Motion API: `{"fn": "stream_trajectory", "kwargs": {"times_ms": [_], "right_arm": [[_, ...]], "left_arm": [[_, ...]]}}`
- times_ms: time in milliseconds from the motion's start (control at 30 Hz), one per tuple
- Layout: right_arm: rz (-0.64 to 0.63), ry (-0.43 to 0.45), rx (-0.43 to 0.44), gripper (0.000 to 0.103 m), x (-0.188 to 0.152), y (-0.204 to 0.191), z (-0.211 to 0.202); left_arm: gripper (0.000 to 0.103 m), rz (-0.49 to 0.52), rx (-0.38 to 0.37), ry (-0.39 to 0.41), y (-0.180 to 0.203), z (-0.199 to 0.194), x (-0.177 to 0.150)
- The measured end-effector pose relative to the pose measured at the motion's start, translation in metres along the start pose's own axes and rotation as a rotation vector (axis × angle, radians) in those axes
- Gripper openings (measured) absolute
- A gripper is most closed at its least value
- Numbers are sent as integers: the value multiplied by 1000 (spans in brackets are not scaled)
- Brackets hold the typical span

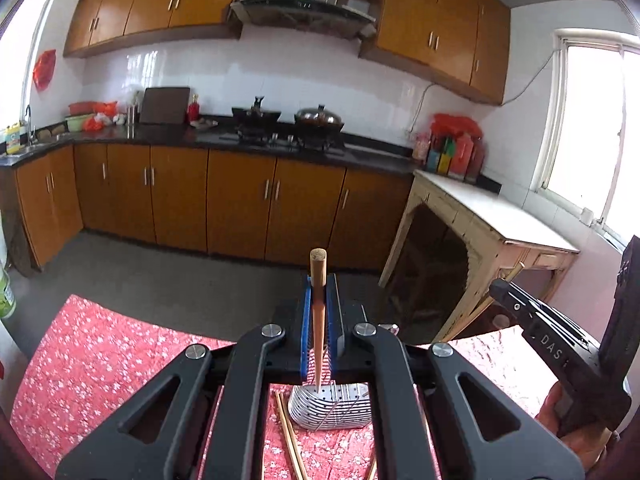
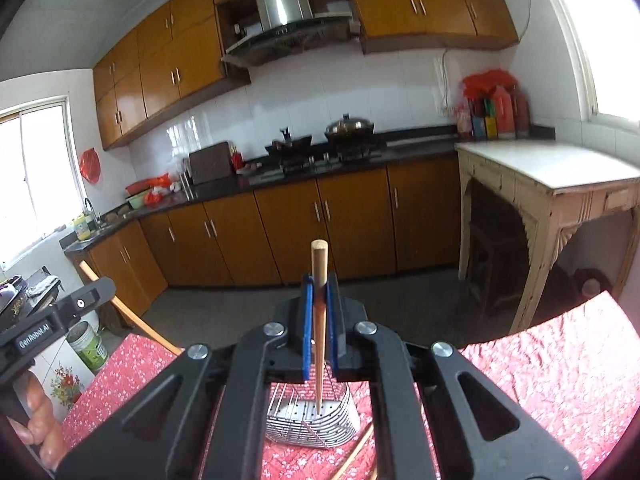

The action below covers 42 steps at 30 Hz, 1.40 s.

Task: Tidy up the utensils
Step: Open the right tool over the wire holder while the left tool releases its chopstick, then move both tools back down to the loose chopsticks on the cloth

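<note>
My left gripper (image 1: 319, 280) is shut on a wooden chopstick (image 1: 318, 320), gripped upright, its thin tip hanging over the metal utensil basket (image 1: 332, 408). My right gripper (image 2: 319, 280) is shut on another wooden chopstick (image 2: 319, 320), also upright, its tip over the same wire basket (image 2: 316, 424). Loose chopsticks (image 1: 290, 436) lie on the red flowered tablecloth (image 1: 100, 360) left of the basket; one more loose chopstick (image 2: 354, 452) shows at the basket's right in the right wrist view. Each view shows the other gripper at its side, at right (image 1: 504, 284) and at left (image 2: 86, 300).
Beyond the table's far edge lies grey floor, then orange kitchen cabinets (image 1: 240, 196) with a dark counter, stove and pans. A pale side table (image 2: 552, 176) stands at the right under a window. A person's hand (image 2: 38, 412) holds the left gripper's handle.
</note>
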State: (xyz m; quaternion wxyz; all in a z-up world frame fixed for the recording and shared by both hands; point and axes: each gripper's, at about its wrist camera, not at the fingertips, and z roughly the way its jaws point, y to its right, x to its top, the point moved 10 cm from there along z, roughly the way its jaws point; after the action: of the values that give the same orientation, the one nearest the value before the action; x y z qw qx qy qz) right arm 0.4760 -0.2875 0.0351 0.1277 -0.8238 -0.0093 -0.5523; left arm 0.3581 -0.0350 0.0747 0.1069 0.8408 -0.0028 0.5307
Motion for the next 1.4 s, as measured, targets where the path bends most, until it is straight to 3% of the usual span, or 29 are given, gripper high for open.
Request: {"fn": "stream_trajectory", "kwargs": {"times_ms": [267,367,500,733,833,1000,1200,1400], "right_arm": [[18,-48,-22,11,-19,9,17],[37,-32,-43,22,-20,19,7],[52,5,-74,33,-15,35,-10],[83,31,-133,35,-26,70,-46],[101,-3,-164,35,-53,89,-57],[95,-129,-210,35,-130,113,-57],[97,-344,-149,30,-235,101,-35],[68,-441,-117,27,-283,76,-23]], "left_arm": [[7,1,42,-65,-7,16,-14],[9,-8,61,-66,-15,10,-14],[29,-25,78,-52,-26,-3,-10],[30,-33,115,-2,-46,-35,-7],[34,-36,145,14,-65,-53,-16],[37,-47,207,-3,-101,-70,-57],[37,-44,211,-141,-120,-49,-142],[37,-21,169,-275,-113,-28,-210]]}}
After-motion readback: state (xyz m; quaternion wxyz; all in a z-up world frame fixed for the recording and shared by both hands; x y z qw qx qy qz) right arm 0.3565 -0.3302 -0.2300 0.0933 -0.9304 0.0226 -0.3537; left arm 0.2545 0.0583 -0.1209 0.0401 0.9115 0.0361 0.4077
